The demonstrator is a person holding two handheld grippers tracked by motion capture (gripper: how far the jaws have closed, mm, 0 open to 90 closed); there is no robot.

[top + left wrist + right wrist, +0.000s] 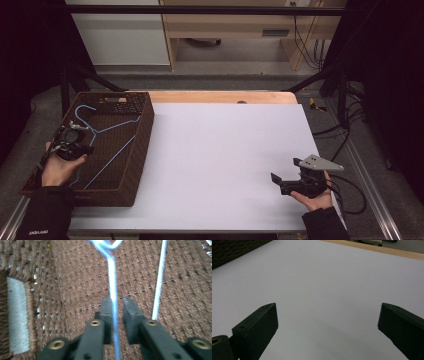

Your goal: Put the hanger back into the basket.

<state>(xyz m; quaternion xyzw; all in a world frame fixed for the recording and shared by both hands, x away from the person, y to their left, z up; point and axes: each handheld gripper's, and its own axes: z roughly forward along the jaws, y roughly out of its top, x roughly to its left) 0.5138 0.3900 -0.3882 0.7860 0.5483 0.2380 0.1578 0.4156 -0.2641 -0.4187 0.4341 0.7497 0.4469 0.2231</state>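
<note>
We see the blue hanger (113,282) lying in the brown basket (142,130) at the tabletop's (225,150) left, its wire running between our left gripper's (117,301) narrow jaws, which do not clamp it. Our right gripper (327,315), near right, stands with jaws wide and empty.

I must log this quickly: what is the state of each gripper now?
Left gripper: jaws slightly apart, the blue wire hanger runs between them in the basket; not clamped.
Right gripper: jaws wide open, holding nothing.
</note>
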